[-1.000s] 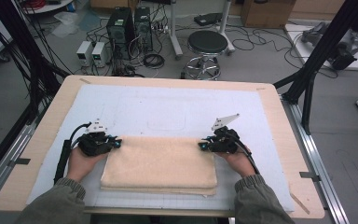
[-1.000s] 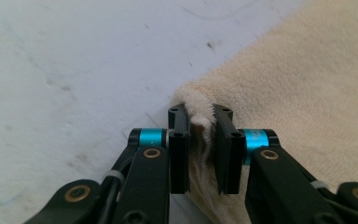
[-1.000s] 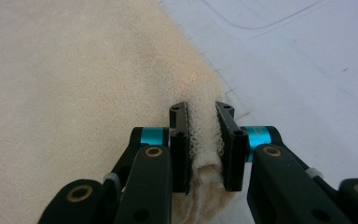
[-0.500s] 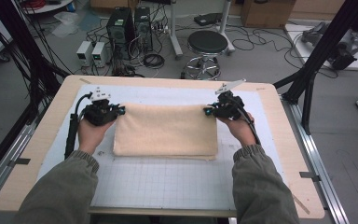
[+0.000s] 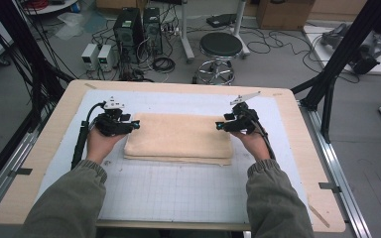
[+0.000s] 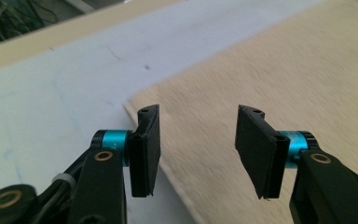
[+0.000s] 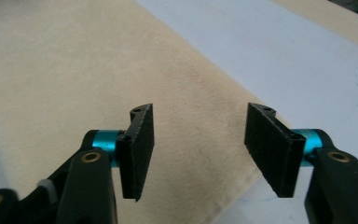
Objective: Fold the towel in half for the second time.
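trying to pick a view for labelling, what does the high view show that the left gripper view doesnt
High view alone: both hands with the left gripper and right gripper at the two far corners of the folded beige towel, the whole table, and a stool beyond.

Left gripper view alone: its jaws close up, apart, having just been opening, with nothing pinched between them and a towel corner below.

Both: the towel lying on the white mat.
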A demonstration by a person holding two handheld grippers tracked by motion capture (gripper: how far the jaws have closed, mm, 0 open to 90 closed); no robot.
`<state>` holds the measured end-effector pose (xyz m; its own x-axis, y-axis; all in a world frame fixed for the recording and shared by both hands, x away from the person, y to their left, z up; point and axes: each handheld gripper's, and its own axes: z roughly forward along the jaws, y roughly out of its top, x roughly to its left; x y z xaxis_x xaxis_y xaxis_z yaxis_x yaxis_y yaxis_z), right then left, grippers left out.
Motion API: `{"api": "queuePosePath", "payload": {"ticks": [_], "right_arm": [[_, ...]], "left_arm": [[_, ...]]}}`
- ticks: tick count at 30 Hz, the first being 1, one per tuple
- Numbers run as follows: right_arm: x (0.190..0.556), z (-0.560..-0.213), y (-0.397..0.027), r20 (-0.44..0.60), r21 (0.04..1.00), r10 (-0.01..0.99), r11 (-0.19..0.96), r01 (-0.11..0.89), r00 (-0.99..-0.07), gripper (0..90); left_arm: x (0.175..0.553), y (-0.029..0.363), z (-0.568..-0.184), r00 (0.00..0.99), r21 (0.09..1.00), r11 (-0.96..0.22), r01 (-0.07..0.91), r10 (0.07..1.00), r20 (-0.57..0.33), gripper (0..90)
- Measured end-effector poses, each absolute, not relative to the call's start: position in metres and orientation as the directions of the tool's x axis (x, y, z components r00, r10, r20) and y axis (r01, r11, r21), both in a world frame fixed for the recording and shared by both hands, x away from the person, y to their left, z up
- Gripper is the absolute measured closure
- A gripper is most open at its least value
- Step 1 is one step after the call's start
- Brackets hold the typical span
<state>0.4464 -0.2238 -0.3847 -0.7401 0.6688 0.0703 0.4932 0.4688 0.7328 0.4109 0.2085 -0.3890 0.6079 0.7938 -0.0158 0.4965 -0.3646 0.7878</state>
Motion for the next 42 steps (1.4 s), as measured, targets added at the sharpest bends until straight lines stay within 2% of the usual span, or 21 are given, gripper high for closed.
{"api": "queuePosePath", "payload": {"ticks": [4,10,15,18,21,27,29,32,33,35,42], "right_arm": [[0.435,-0.387,-0.219,0.06,0.738,0.651,0.481,0.473,-0.757,37.1],[0.412,-0.388,-0.217,0.042,0.751,0.627,0.493,0.438,-0.778,36.2],[0.388,-0.392,-0.222,0.032,0.768,0.615,0.489,0.414,-0.788,39.1],[0.378,-0.394,-0.223,0.044,0.725,0.584,0.54,0.428,-0.811,39.4],[0.363,-0.39,-0.224,-0.012,0.762,0.566,0.539,0.359,-0.825,44.9],[0.357,-0.412,-0.228,0.029,0.743,0.559,0.543,0.392,-0.829,50.6],[0.358,-0.417,-0.225,0.033,0.716,0.543,0.573,0.4,-0.839,60.8],[0.359,-0.421,-0.217,-0.004,0.686,0.511,0.627,0.37,-0.859,80.6],[0.359,-0.422,-0.215,-0.006,0.683,0.503,0.634,0.364,-0.864,83.5],[0.361,-0.422,-0.214,-0.001,0.682,0.497,0.635,0.362,-0.868,85.3],[0.355,-0.413,-0.219,0.0,0.703,0.485,0.622,0.345,-0.874,86.0]], "left_arm": [[0.394,0.208,-0.391,0.651,0.812,-0.38,0.443,0.759,0.0,49.5],[0.369,0.213,-0.398,0.675,0.826,-0.386,0.41,0.738,0.01,45.9],[0.351,0.212,-0.407,0.693,0.824,-0.416,0.385,0.72,0.04,41.9],[0.341,0.211,-0.41,0.719,0.816,-0.44,0.374,0.693,0.045,41.9],[0.332,0.211,-0.415,0.737,0.812,-0.463,0.354,0.673,0.062,43.0],[0.333,0.214,-0.426,0.744,0.792,-0.469,0.39,0.667,0.029,55.5],[0.335,0.213,-0.429,0.743,0.778,-0.491,0.392,0.668,0.047,63.9],[0.337,0.212,-0.432,0.74,0.771,-0.501,0.394,0.67,0.057,79.8],[0.337,0.212,-0.432,0.738,0.775,-0.494,0.394,0.673,0.053,82.7],[0.338,0.214,-0.431,0.735,0.774,-0.489,0.401,0.677,0.047,85.4],[0.331,0.221,-0.421,0.723,0.795,-0.46,0.394,0.689,0.04,86.3]]}}
